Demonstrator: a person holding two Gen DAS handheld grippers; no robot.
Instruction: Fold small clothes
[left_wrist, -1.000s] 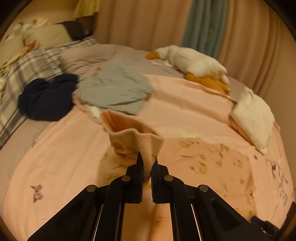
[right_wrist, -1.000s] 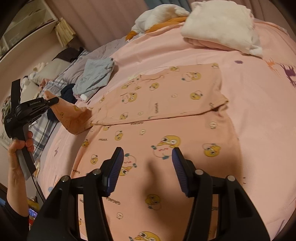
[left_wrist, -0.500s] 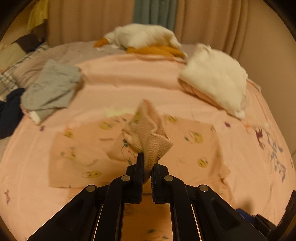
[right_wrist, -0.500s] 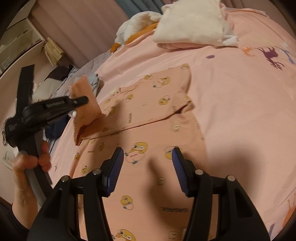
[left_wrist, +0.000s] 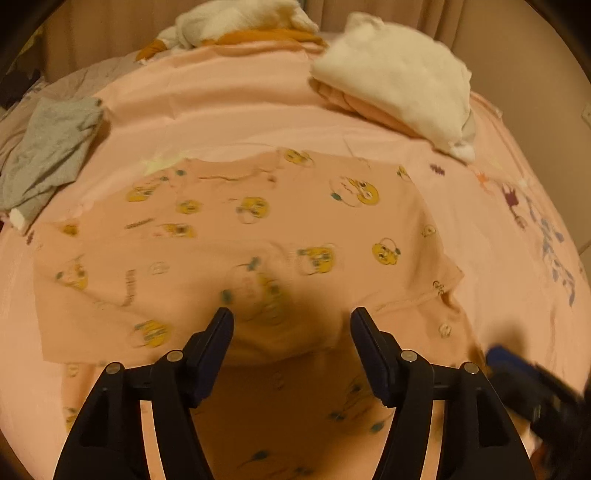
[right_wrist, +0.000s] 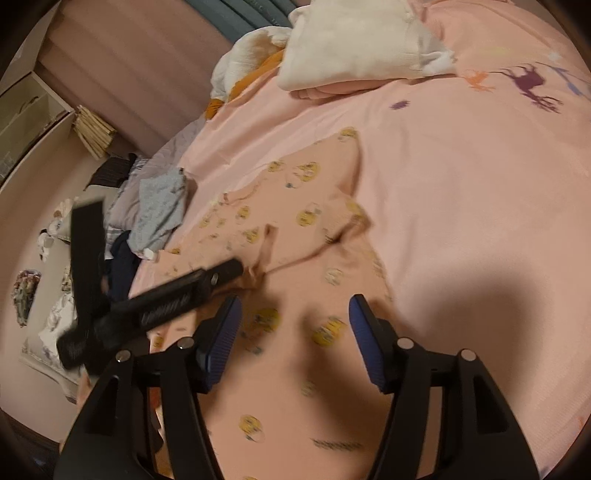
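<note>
A pink child's garment (left_wrist: 229, 236) printed with yellow cartoon birds lies flat on the pink bed sheet (left_wrist: 229, 107), its sleeves folded in over the body. It also shows in the right wrist view (right_wrist: 295, 229). My left gripper (left_wrist: 291, 325) is open and empty just above the garment's middle. The right wrist view shows it from the side (right_wrist: 236, 267), its tip by a small raised fold of the cloth. My right gripper (right_wrist: 293, 314) is open and empty above the garment's lower part. Its blue-padded tip (left_wrist: 517, 369) shows at the left view's right edge.
A folded white and pink pile (left_wrist: 399, 77) lies at the far right of the bed. A crumpled grey garment (left_wrist: 48, 155) lies at the far left, a dark blue one (right_wrist: 122, 266) beside it. A white and orange heap (left_wrist: 236, 26) sits by the curtains.
My left gripper carried the pinched sleeve across over the garment's body, then opened and let it go. The sleeve now lies on the body. My right gripper stayed open.
</note>
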